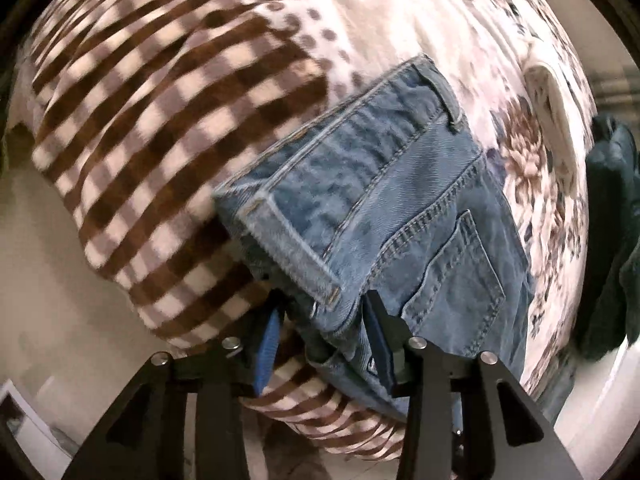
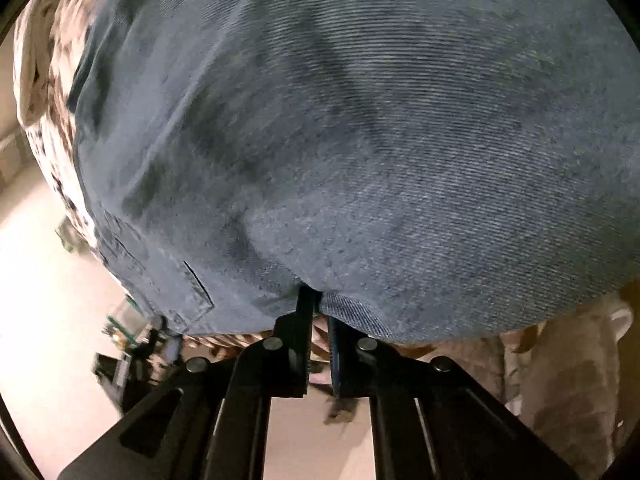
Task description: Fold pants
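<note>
Blue denim pants [image 1: 400, 200] lie folded on a bed, with the waistband, a back pocket and a leg hem showing in the left wrist view. My left gripper [image 1: 324, 312] has its jaws apart around a bunched fold of the denim near the hem, not closed on it. In the right wrist view the pants [image 2: 360, 140] fill almost the whole frame, very close. My right gripper [image 2: 318, 300] is shut on the lower edge of the denim and its fingertips are buried under the cloth.
A brown and cream checked blanket [image 1: 152, 120] covers the bed's left part, a floral sheet [image 1: 460, 32] the right. A white object [image 1: 552, 112] lies on the sheet. Dark clothing [image 1: 612, 220] hangs at far right. Pale floor [image 2: 48, 280] lies beyond the bed edge.
</note>
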